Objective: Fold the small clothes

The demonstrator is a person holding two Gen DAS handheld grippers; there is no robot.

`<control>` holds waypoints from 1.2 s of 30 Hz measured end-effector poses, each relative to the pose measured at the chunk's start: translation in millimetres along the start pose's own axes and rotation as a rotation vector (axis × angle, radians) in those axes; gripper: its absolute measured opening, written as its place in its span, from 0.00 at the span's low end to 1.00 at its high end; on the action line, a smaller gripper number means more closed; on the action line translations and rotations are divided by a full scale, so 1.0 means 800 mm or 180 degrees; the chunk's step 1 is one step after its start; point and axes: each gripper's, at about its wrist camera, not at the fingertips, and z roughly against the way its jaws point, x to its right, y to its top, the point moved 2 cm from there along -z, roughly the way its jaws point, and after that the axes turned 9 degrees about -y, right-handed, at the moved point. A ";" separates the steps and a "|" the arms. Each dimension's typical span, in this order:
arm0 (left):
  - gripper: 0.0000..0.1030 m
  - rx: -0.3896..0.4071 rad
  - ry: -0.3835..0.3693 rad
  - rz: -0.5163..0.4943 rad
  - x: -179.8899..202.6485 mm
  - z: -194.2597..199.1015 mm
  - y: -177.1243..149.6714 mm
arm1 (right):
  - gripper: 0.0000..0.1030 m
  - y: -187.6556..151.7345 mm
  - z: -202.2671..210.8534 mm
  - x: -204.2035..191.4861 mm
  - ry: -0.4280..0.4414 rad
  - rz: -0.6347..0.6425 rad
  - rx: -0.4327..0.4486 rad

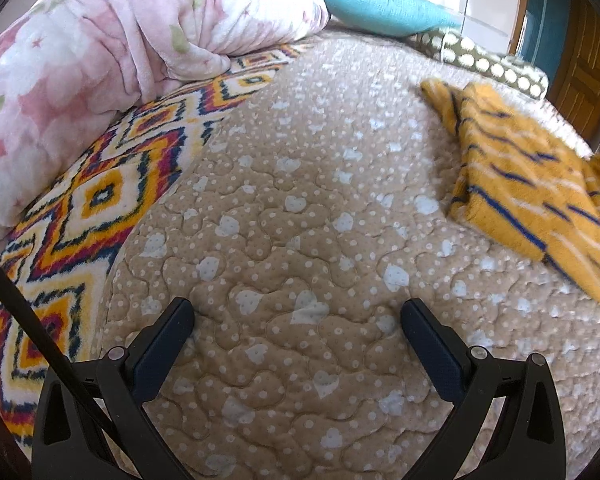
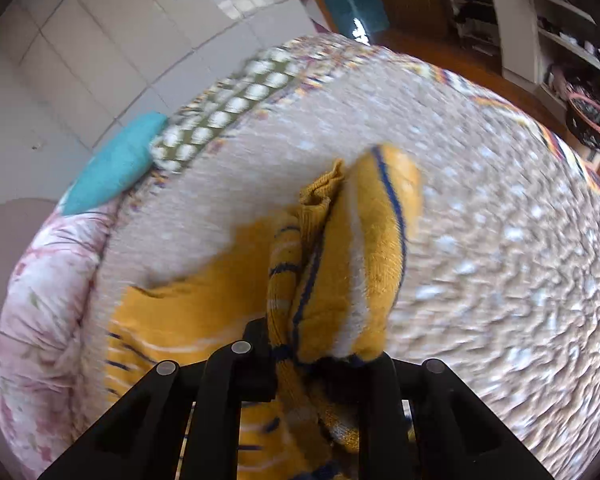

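Note:
A small yellow garment with blue and white stripes (image 1: 532,184) lies on the beige quilted bed cover (image 1: 300,208), at the right of the left wrist view. My left gripper (image 1: 298,320) is open and empty, low over bare quilt, well left of the garment. My right gripper (image 2: 320,356) is shut on a bunched fold of the same yellow garment (image 2: 352,264) and holds that part lifted, while the rest trails on the bed at the lower left. The right wrist view is motion-blurred.
A pink floral duvet (image 1: 100,60) is rolled along the far left. A patterned zigzag blanket (image 1: 100,184) lies beside it. A teal cushion (image 1: 376,4) and a dotted olive cloth (image 1: 484,60) lie near the tiled wall. Shelves (image 2: 560,28) and a basket (image 2: 592,124) stand beyond the bed.

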 end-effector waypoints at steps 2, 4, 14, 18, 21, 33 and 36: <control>1.00 0.0131 -0.0251 0.0052 -0.006 0.015 -0.001 | 0.17 -0.012 0.005 -0.058 0.0020 0.0246 0.0038; 1.00 0.0194 -0.0516 0.0173 -0.015 0.030 -0.004 | 0.17 -0.036 -0.005 -0.125 0.0128 0.0522 -0.0007; 1.00 0.0232 -0.0814 0.0380 -0.033 0.042 -0.005 | 0.18 -0.152 -0.099 -0.265 -0.0012 0.1361 -0.0418; 1.00 0.0237 -0.0860 0.0333 -0.028 0.045 -0.005 | 0.32 -0.150 -0.086 -0.274 0.0049 0.1528 -0.0421; 1.00 0.0255 -0.0871 0.0370 -0.030 0.046 -0.005 | 0.43 -0.155 -0.065 -0.294 0.0520 0.1741 -0.0599; 1.00 0.0169 -0.0810 0.0442 -0.035 0.036 -0.007 | 0.22 -0.121 -0.011 -0.275 0.0213 0.1848 -0.0091; 1.00 0.0147 -0.0774 0.0428 -0.034 0.033 -0.008 | 0.15 -0.136 -0.055 -0.269 0.0090 0.1757 -0.0394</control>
